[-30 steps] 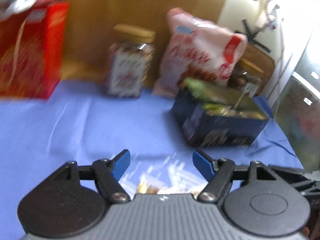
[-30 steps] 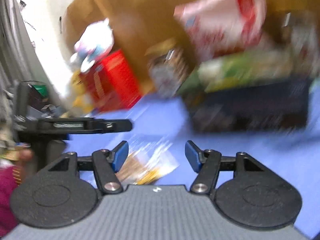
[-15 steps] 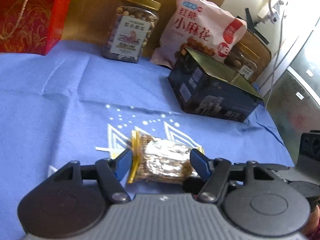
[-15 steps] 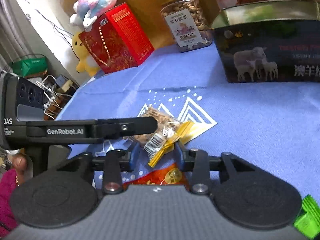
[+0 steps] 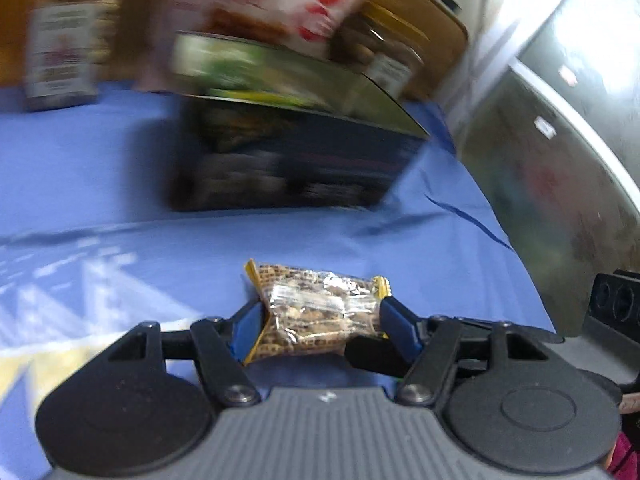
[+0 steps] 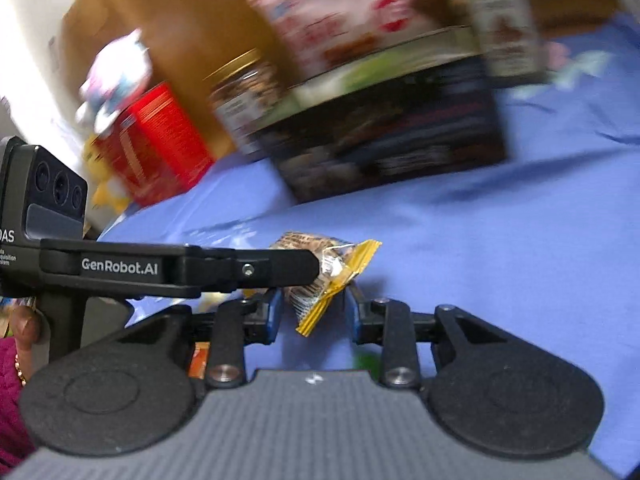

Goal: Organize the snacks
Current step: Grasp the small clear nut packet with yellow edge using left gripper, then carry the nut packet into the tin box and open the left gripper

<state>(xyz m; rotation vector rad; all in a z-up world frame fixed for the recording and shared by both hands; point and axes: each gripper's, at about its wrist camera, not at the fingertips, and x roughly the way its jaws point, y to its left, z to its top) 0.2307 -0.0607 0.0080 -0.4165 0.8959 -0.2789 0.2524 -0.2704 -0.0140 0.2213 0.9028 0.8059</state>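
Left gripper (image 5: 320,322): its blue pads are pressing both ends of a clear crinkled snack packet (image 5: 320,312), holding it just above the tabletop.
Snack packet: a small plastic pillow with yellow crimped edges is showing brown nutty pieces and a white barcode label; in the right wrist view its yellow seam (image 6: 340,280) is hanging between the right gripper's pads.
Right gripper (image 6: 314,314): its jaws are closing around that loose seam, without yet pinching it.
Tabletop (image 5: 100,184): a soft blue cloth with white printed triangles is lying creased across it.
Dark box (image 5: 296,160): a rectangular tin with a greenish lid is standing beyond the packet, blurred.
Back row: a pink snack bag (image 6: 352,12), a gold-lidded clear jar (image 6: 244,100) and a red gift box (image 6: 156,148) are standing against a brown board.
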